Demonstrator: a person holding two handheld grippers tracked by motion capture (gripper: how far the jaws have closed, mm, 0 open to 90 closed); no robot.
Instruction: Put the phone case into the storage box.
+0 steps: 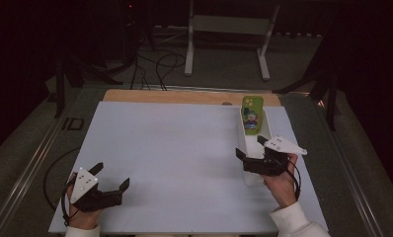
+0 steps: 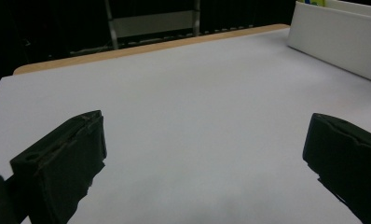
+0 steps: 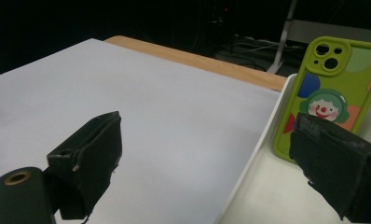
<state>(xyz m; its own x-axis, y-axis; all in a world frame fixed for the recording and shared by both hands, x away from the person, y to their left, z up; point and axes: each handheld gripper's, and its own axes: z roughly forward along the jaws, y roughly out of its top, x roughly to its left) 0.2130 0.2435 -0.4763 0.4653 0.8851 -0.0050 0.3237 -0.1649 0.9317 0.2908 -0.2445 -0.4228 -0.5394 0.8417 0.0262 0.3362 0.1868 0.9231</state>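
The glossy green plastic phone case (image 3: 330,88) leans in a smooth white plastic tray (image 3: 263,135) on a matt white sheet (image 1: 175,153) over the wooden tabletop (image 1: 184,96), beside matt black jaws.

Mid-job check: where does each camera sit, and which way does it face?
High view: above the person's side, looking forward and down on the white table; both hands show.
Left gripper view: rides the left gripper, looking across the table to the white plastic tray.
Right gripper view: rides the right gripper, facing the green clown-print phone case.
All share the tray.
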